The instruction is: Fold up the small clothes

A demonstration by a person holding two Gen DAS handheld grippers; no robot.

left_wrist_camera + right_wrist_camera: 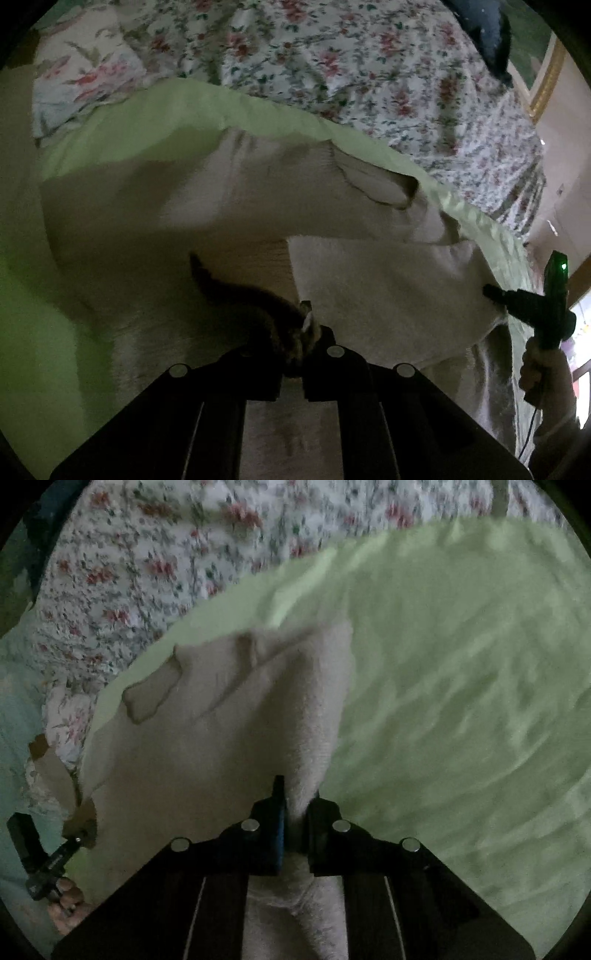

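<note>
1. The left gripper [301, 334] is pinching a brown-patched edge of the fuzzy cream knit garment [207, 206], fingers clamped.
2. That garment's hanging over the pale green sheet [461, 683].
3. The right gripper [295, 812] is clamping its other edge.

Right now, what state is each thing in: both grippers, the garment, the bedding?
Left gripper: shut on the sweater's dark-trimmed edge.
Right gripper: shut on a bunched fold of the sweater.
Cream knitted sweater: partly lifted, pulled between both grippers, not yet folded flat.
Light green sheet: spread under the sweater, wrinkled.
Floral bedspread: spread beyond the green sheet, rumpled.
</note>
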